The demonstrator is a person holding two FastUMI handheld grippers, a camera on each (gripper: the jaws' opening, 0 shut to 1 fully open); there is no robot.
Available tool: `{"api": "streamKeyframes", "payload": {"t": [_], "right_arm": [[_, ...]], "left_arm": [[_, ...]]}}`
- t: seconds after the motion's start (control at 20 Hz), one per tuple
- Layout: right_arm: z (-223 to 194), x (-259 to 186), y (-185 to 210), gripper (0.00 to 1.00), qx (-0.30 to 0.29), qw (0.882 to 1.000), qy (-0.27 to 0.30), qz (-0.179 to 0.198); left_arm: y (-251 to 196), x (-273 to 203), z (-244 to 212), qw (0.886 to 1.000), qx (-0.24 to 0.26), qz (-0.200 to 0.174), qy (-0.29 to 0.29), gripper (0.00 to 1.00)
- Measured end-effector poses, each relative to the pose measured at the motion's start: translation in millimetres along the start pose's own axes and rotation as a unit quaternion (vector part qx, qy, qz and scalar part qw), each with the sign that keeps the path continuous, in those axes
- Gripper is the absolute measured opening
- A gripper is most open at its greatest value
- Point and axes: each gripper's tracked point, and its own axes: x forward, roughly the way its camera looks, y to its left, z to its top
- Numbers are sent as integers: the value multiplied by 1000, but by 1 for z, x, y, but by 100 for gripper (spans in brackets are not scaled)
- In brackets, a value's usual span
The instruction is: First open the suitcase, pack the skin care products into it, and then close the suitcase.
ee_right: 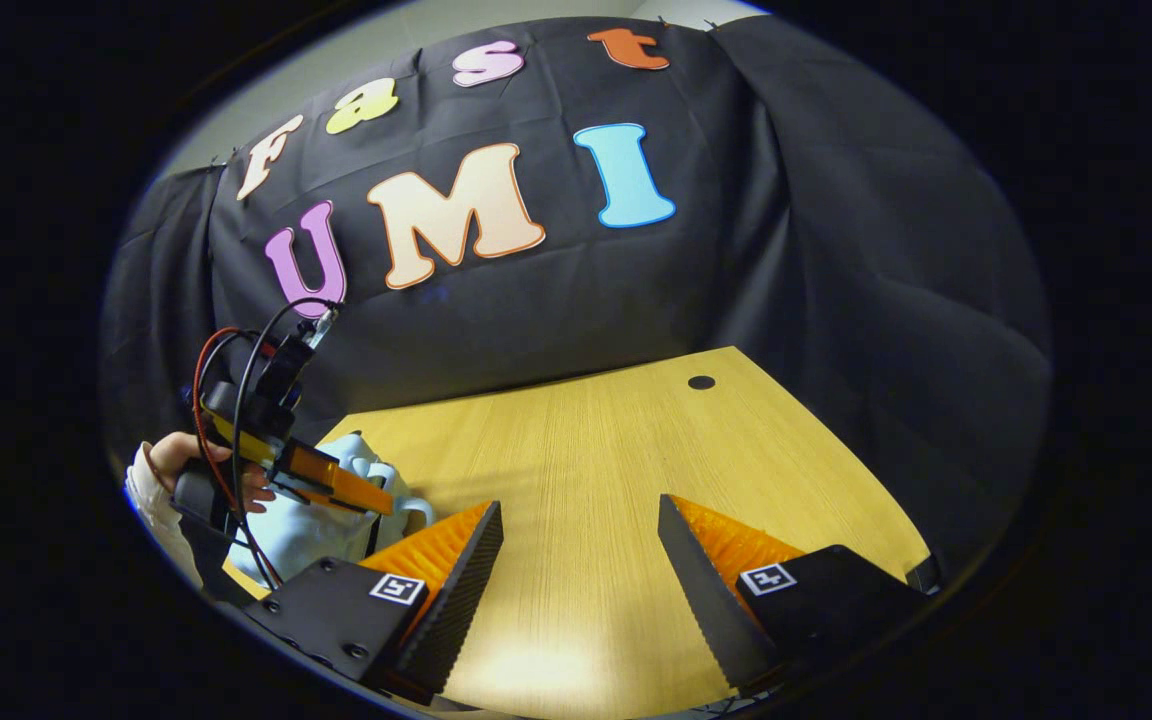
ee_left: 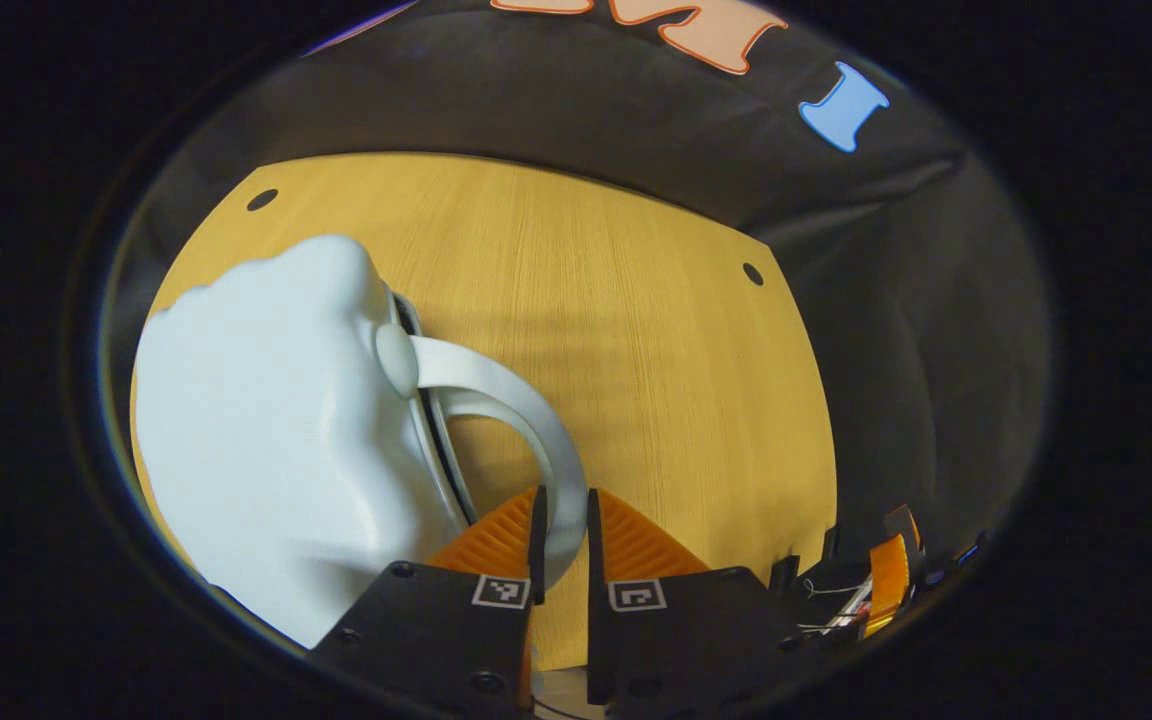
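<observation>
A small white hard-shell suitcase (ee_left: 276, 430) lies on the wooden table (ee_left: 656, 350), its lid down, with a curved white handle (ee_left: 526, 410) arching off its side. My left gripper (ee_left: 564, 500) is shut on that handle, both fingers pressing the band between them. In the right gripper view the same suitcase (ee_right: 306, 530) sits at the table's left edge, with the left gripper (ee_right: 381, 498) on it and a hand (ee_right: 176, 455) holding that gripper. My right gripper (ee_right: 581, 515) hangs open over bare tabletop, nothing between its fingers.
The black cloth wall (ee_right: 536, 300) closes off the back and right of the table (ee_right: 586, 450). Two small dark holes (ee_left: 752, 273) mark the tabletop. Part of the right gripper (ee_left: 886, 585) shows at the lower right of the left gripper view.
</observation>
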Motion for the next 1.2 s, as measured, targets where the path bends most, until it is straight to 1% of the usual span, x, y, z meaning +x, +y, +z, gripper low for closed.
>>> {"api": "streamKeyframes", "payload": {"t": [0.1,0.15,0.2,0.25,0.3,0.35,0.4,0.45,0.5,0.55,0.6,0.7,0.75,1.2], "right_arm": [[1,-1,-3,98,1,1000,-1,4],[1,0,-3,98,1,1000,-1,7],[1,0,-3,98,1,1000,0,10],[0,0,-3,98,1,1000,0,14],[0,-1,-2,98,0,1000,0,18],[-1,-2,-1,98,-3,1000,0,23],[0,-3,0,98,-7,1000,0,26],[-1,-4,1,94,-11,999,-1,30],[0,-6,2,98,-15,999,-2,33],[0,-7,3,98,-18,999,-3,36],[0,-9,3,98,-21,999,-4,39],[2,-13,5,98,-24,999,-8,46],[2,-15,5,98,-25,998,-10,49],[-2,-30,16,98,-34,997,-19,72]], "left_arm": [[0,-3,-3,1000,6,12,-4,15],[-4,-6,-5,1000,6,7,-4,15],[-14,-11,-8,1000,-2,-12,-1,13],[-25,-17,-8,1000,-9,-23,-6,14],[-31,-21,-9,1000,-7,-26,-12,19],[-32,-22,-7,1000,-2,-20,-21,25],[-34,-23,-6,999,2,-11,-30,37],[-36,-24,-7,999,5,-6,-39,48],[-39,-27,-6,999,7,-6,-53,68],[-42,-27,-8,998,7,-1,-63,62],[-41,-30,-11,997,14,6,-70,68],[-37,-36,-17,996,32,28,-83,68],[-37,-38,-21,995,38,36,-86,62],[-36,-57,-52,992,46,55,-101,62]]}}
